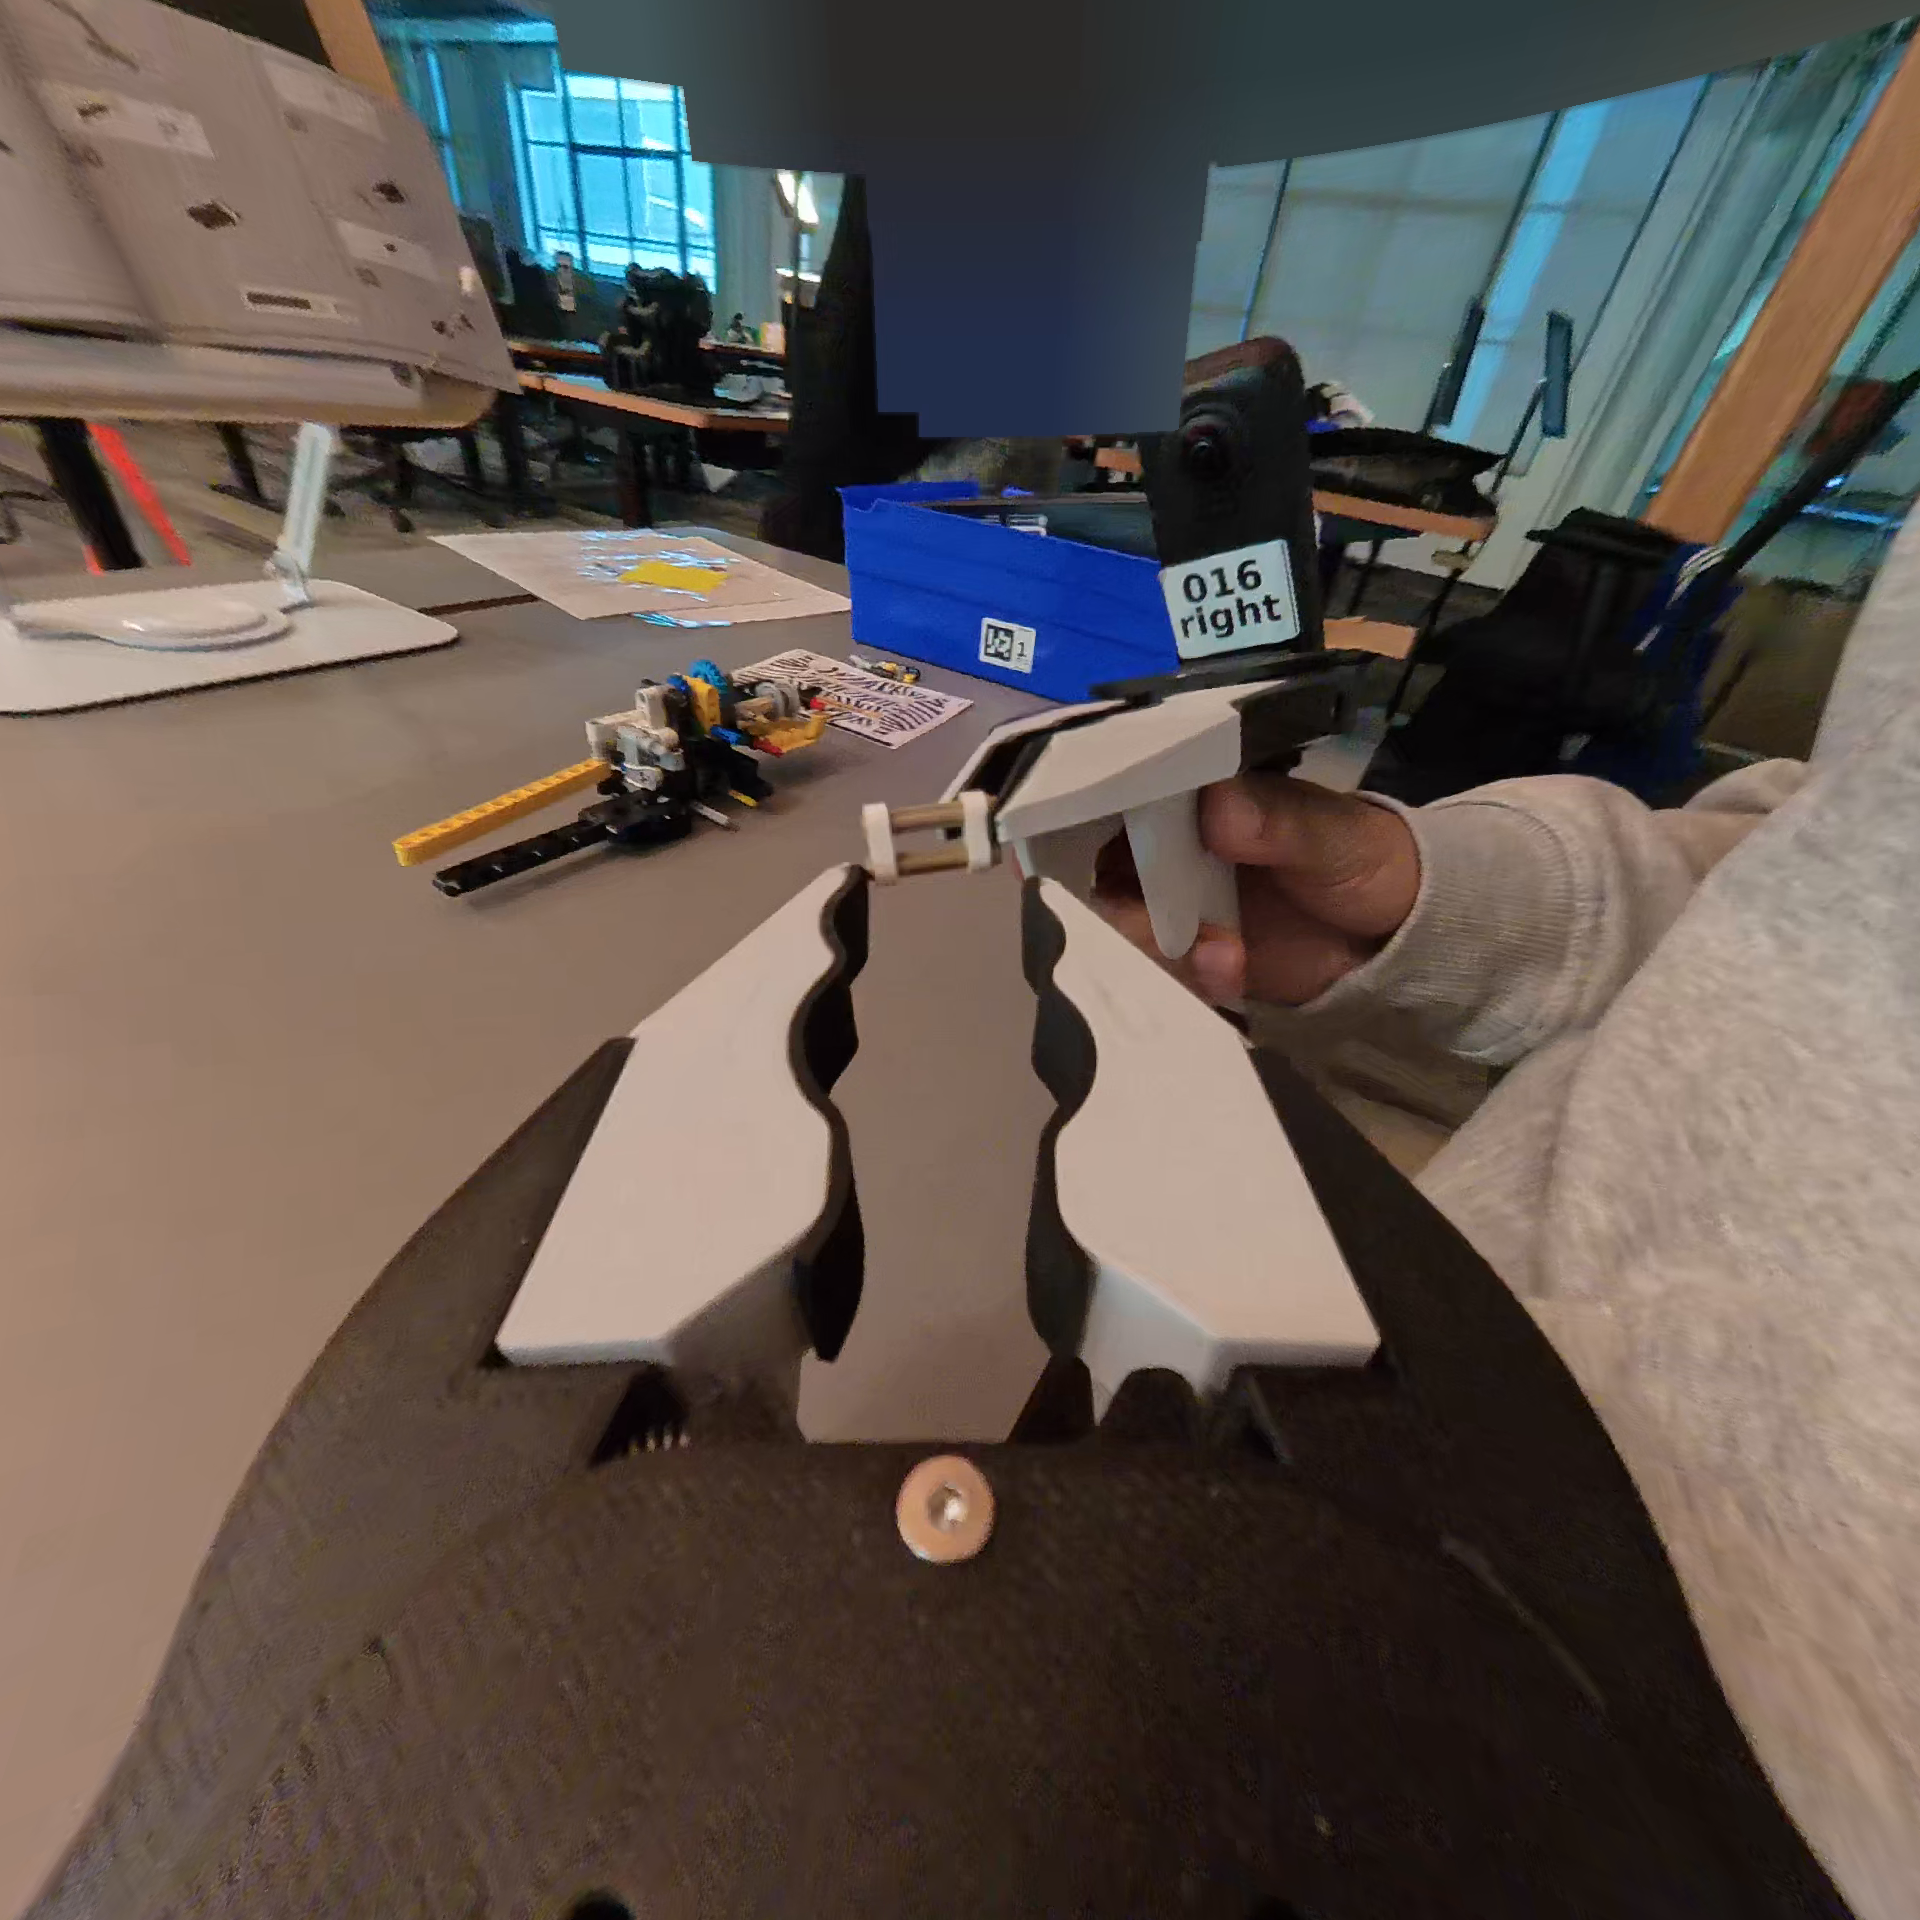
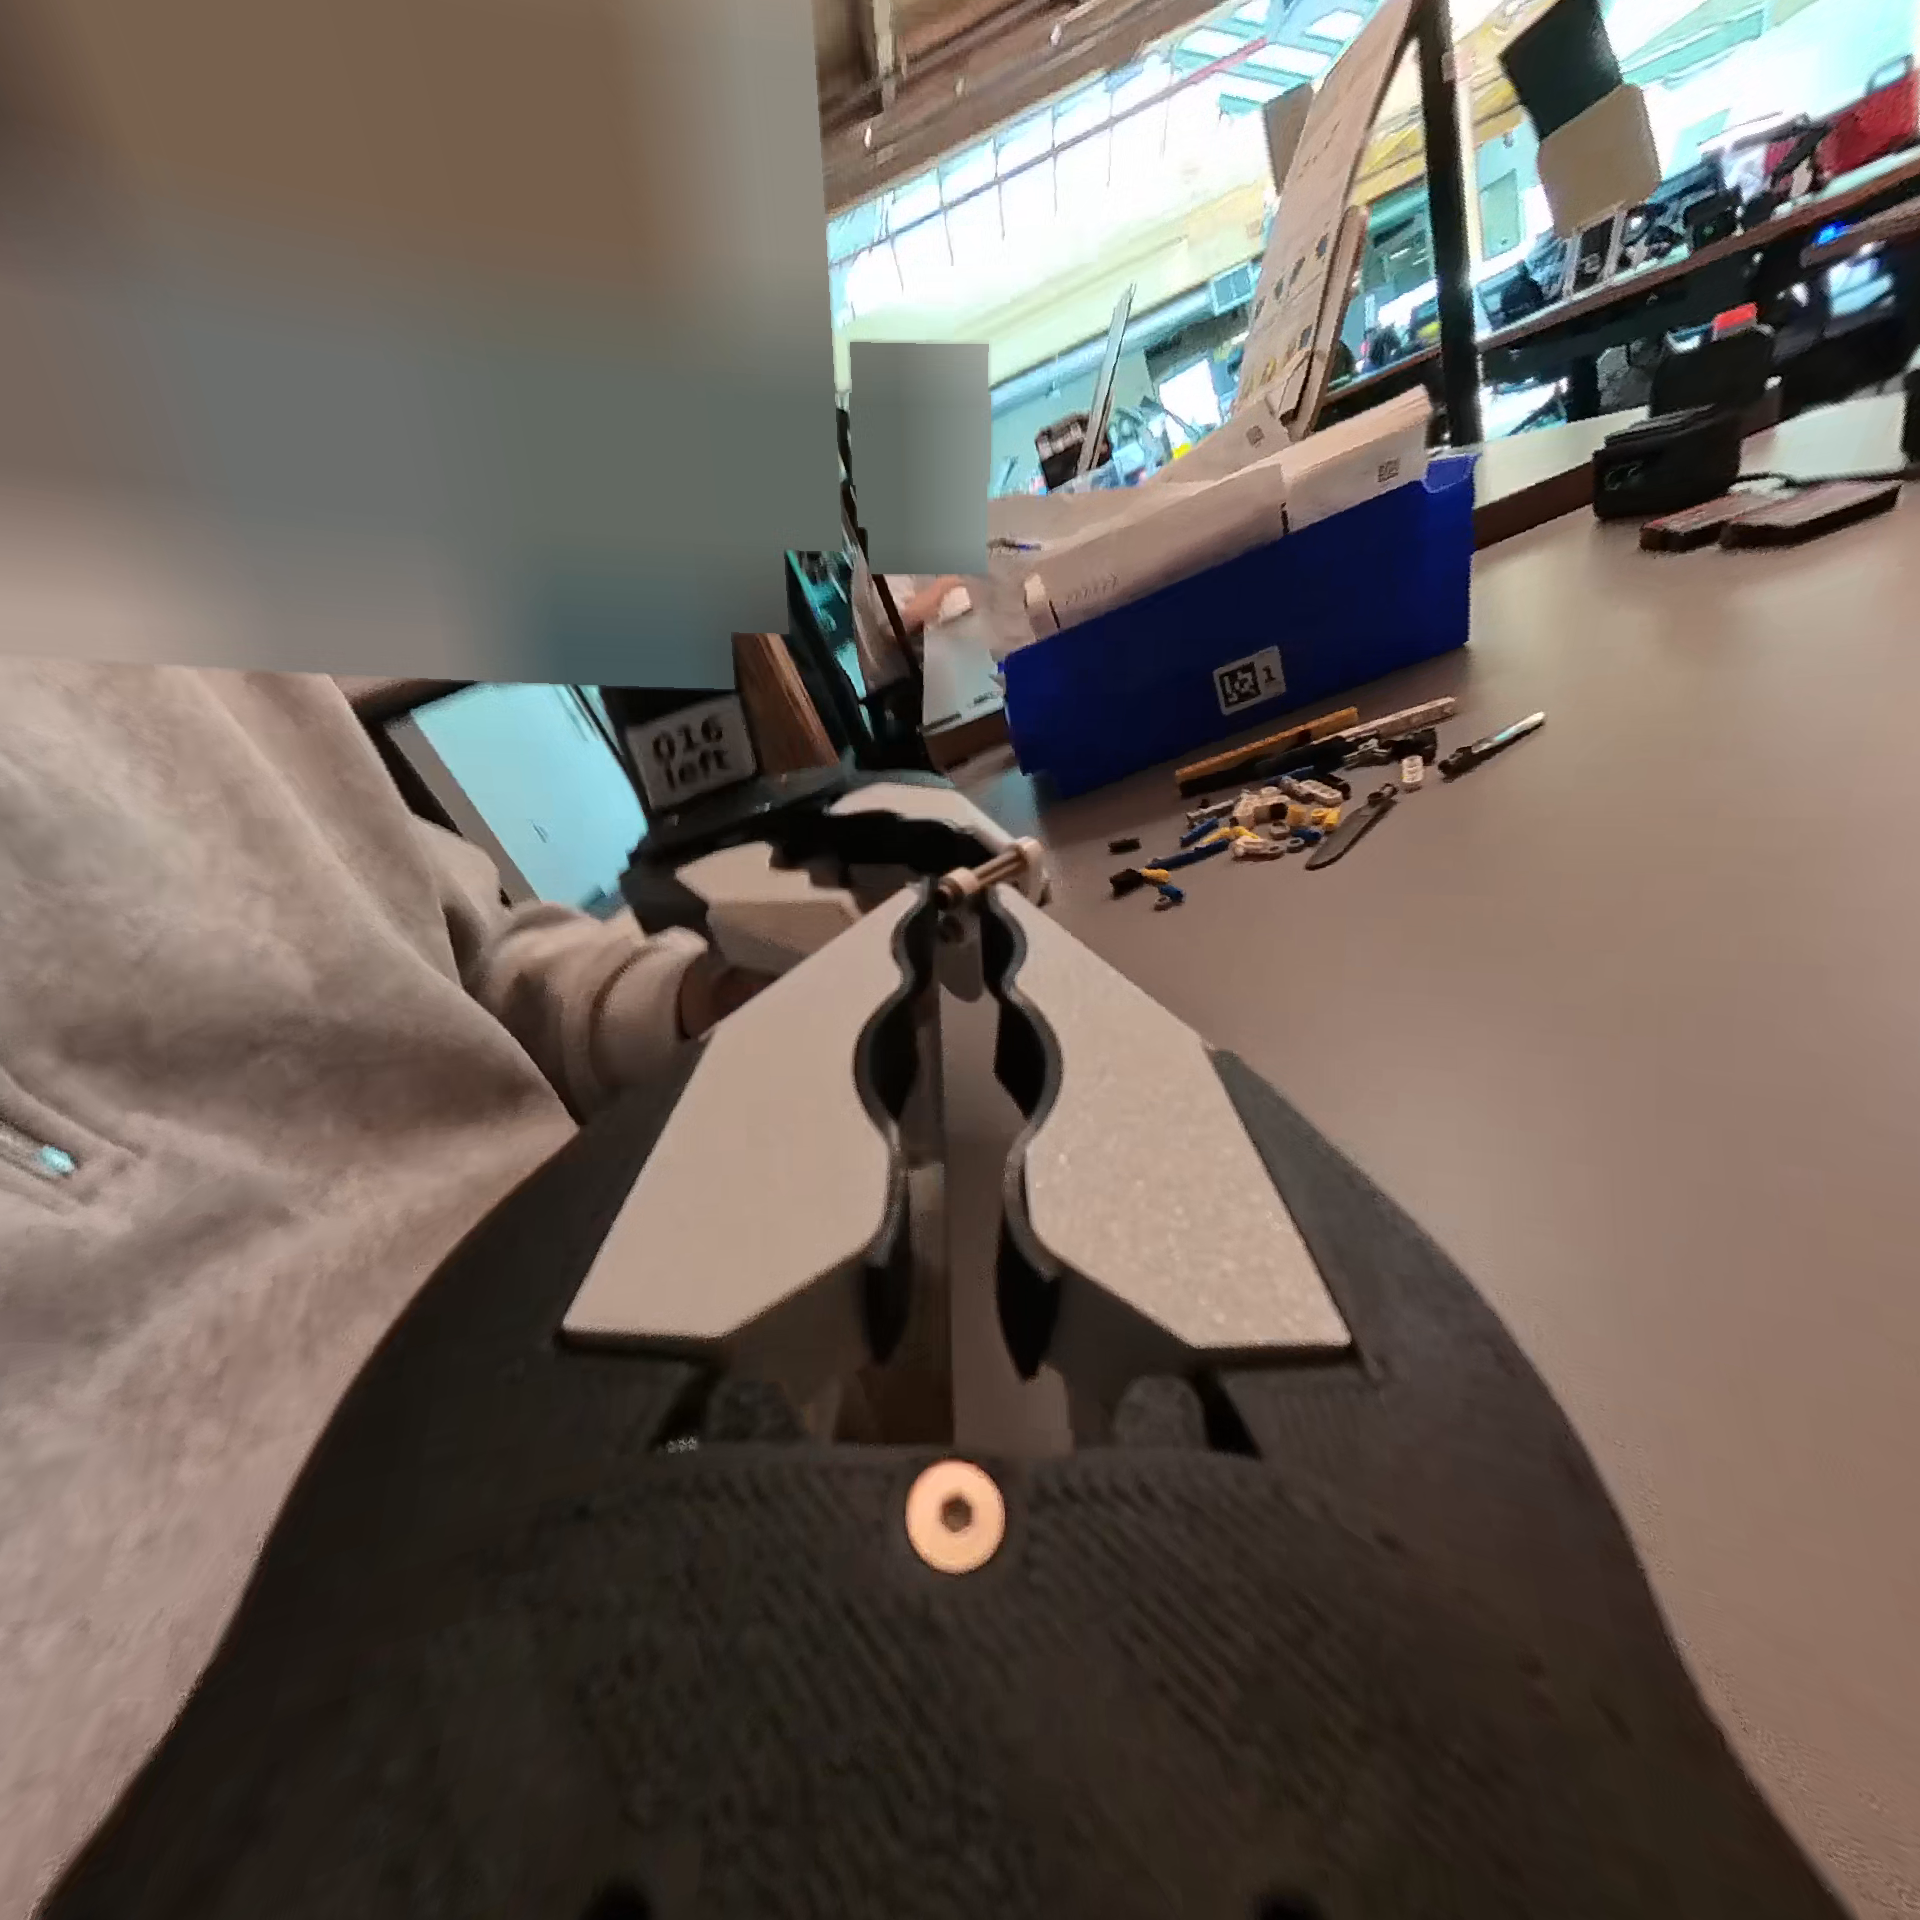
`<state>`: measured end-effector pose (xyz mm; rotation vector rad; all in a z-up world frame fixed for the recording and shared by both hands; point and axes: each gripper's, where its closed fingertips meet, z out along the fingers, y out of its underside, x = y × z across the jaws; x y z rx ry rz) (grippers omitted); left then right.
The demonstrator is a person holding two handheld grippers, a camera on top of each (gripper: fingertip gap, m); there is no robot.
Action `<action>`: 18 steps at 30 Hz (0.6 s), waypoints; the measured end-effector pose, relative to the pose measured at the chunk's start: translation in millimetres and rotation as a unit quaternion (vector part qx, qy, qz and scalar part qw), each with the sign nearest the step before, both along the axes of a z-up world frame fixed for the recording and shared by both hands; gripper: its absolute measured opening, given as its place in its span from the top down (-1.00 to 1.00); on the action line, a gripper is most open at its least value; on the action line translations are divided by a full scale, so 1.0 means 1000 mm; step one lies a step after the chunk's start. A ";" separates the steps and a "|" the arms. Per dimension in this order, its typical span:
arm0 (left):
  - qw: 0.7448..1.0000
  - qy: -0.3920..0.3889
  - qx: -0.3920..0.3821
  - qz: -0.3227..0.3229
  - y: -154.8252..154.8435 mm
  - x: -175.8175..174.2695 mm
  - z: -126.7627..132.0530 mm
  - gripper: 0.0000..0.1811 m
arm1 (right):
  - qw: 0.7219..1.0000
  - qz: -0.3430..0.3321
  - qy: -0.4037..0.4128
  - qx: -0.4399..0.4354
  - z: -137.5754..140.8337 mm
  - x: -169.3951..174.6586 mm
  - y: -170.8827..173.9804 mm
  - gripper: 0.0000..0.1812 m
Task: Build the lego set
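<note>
My right gripper (image 2: 961,906) is shut on a small part (image 2: 992,873) made of two white connectors joined by two tan pins. In the left wrist view the part (image 1: 925,840) sticks out of the right gripper (image 1: 992,821), which a hand holds above the table. My left gripper (image 1: 940,894) is open and empty, its fingertips just below and beside the part; it also shows in the right wrist view (image 2: 883,842). The partly built model (image 1: 665,748), with a long yellow beam and a long black beam, lies on the table beyond both grippers.
A blue bin (image 1: 997,603) stands behind the model, and loose pieces (image 2: 1278,821) lie in front of the bin (image 2: 1247,644). A sticker sheet (image 1: 873,707) lies beside the model. An open instruction booklet (image 1: 208,208) sits on a white stand at the left. A grey sleeve (image 1: 1662,1039) fills the right. My two grippers' fingertips are within a few centimetres of each other. Both grippers' tips are roughly 25 cm from the partly built model (image 1: 665,748).
</note>
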<state>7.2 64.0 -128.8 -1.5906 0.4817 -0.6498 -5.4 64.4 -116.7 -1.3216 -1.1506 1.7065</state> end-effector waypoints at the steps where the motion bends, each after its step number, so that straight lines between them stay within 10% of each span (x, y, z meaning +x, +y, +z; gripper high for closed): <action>1: 1.000 0.007 0.006 0.011 0.001 0.000 0.001 0.66 | 1.000 0.000 0.008 -0.029 0.002 -0.001 0.001 0.93; 12: 0.999 -0.035 0.012 0.006 -0.002 -0.005 0.010 0.72 | 0.979 0.071 0.043 -0.185 0.005 -0.010 -0.011 0.93; 18: 0.998 0.058 0.013 0.009 0.001 -0.004 -0.010 0.72 | 0.986 0.063 -0.003 -0.156 -0.005 -0.007 -0.005 0.61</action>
